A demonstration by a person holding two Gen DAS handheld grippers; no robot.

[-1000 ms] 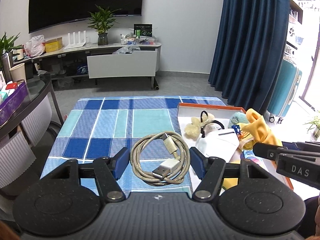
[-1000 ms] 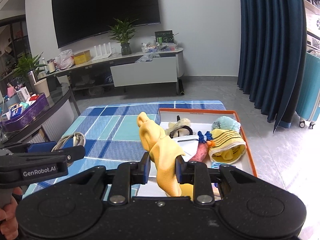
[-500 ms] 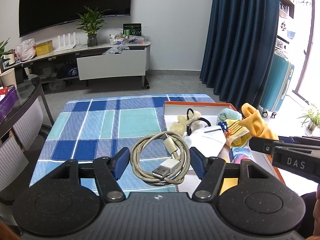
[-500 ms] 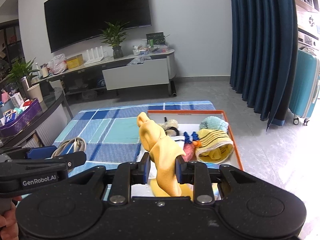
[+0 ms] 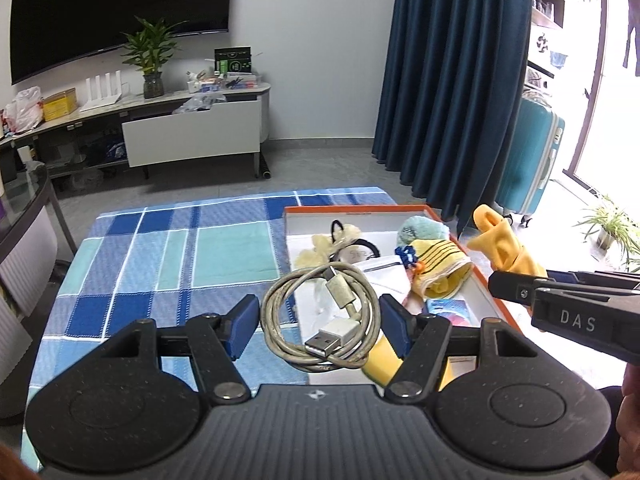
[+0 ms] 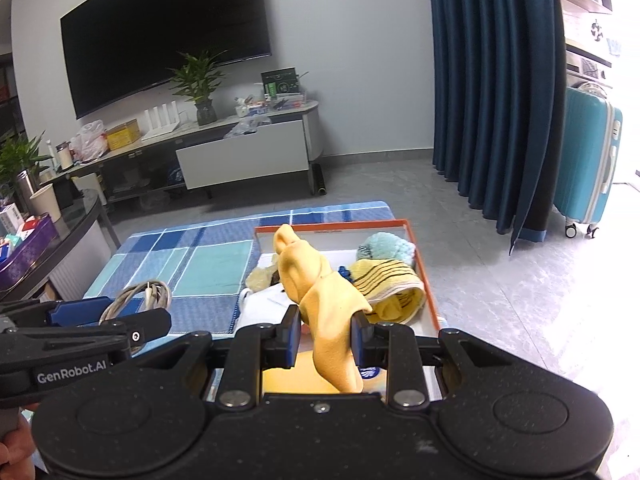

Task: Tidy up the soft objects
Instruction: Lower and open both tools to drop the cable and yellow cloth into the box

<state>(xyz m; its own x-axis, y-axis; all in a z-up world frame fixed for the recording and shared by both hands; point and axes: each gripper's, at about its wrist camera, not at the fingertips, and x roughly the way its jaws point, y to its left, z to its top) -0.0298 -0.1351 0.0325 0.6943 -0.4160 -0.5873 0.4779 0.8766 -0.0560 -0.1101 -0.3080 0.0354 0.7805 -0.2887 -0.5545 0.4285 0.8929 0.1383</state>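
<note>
My left gripper [image 5: 318,326] is shut on a coiled grey USB cable [image 5: 320,316] and holds it above the table, beside the left edge of an orange-rimmed white box [image 5: 360,209]. My right gripper [image 6: 326,334] is shut on a yellow rubber glove [image 6: 320,292] and holds it up over the near part of the box [image 6: 424,276]. The glove also shows in the left wrist view [image 5: 504,246]. The box holds a yellow striped sock [image 5: 440,264], a teal fluffy item [image 5: 422,230], a cream hair tie [image 5: 332,240] and white cloth [image 5: 384,276].
A blue checked cloth [image 5: 180,256] covers the table. A glass side table [image 6: 60,240] with a purple tray stands at the left. A TV cabinet [image 5: 192,136] is at the back, blue curtains [image 5: 448,80] and a teal suitcase [image 5: 528,160] at the right.
Both grippers have risen and drawn back with their loads, so the table and box look lower and farther. The cable now hangs over the box's left edge. Both grips are unchanged.
</note>
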